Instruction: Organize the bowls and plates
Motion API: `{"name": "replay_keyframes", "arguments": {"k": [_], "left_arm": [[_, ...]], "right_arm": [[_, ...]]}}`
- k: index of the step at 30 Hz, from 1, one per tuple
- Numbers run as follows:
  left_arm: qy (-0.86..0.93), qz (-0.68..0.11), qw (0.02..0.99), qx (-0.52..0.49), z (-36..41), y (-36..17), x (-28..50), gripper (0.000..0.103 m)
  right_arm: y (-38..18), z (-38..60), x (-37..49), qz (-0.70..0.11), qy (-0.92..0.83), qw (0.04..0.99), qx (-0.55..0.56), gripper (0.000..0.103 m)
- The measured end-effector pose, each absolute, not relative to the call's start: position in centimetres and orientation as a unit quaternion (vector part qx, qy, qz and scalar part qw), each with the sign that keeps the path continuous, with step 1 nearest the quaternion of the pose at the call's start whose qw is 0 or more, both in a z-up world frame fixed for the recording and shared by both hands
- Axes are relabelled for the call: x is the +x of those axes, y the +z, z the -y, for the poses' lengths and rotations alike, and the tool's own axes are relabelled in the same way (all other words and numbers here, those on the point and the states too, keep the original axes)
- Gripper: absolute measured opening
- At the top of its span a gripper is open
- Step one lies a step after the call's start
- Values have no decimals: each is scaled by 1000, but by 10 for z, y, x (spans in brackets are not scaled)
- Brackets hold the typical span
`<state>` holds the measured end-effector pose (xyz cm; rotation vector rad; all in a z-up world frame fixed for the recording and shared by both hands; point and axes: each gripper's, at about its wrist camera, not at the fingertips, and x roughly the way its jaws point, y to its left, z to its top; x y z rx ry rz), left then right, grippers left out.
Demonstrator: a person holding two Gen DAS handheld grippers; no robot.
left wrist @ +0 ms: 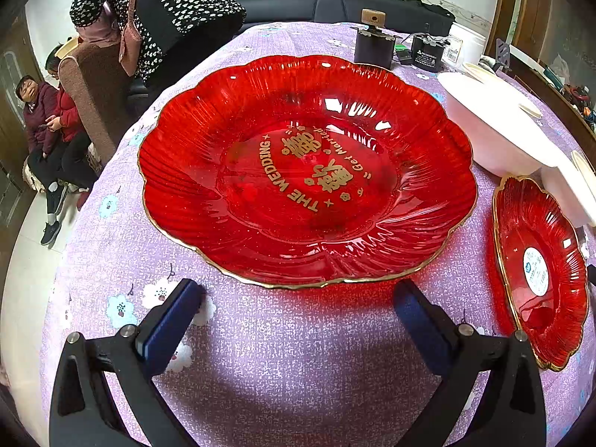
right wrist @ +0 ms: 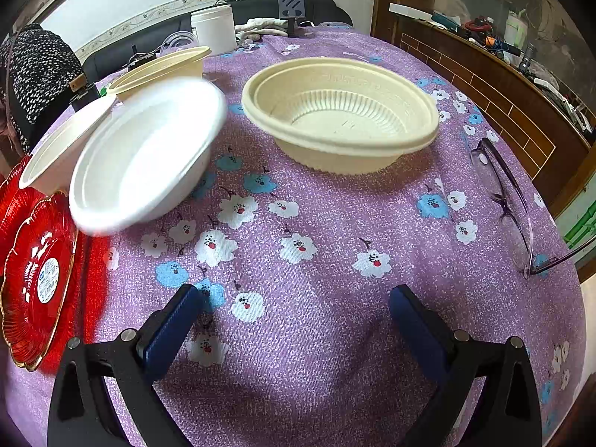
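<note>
A large red scalloped plate with gold lettering lies flat on the purple floral cloth, just beyond my open left gripper. A small red plate with a white sticker sits to its right; the right wrist view shows this small red plate at its far left. Two white bowls lean together left of centre there, with a cream bowl behind them. A wide cream bowl stands further right. My right gripper hovers open over bare cloth, short of the bowls.
Folded glasses lie at the right of the table. A white tub, a black box and a battery stand at the far edge. A person leans by the table's left; two others sit beyond.
</note>
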<state>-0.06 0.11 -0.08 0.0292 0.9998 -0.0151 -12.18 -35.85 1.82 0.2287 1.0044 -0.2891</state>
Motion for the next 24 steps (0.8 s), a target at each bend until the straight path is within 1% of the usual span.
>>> {"name": "replay_keyframes", "arguments": {"k": [24], "left_arm": [[-1,-479,878,11,-1,-1,-1,103]], "right_arm": [[18,361,-120,-479,-145,859,111,102]]}}
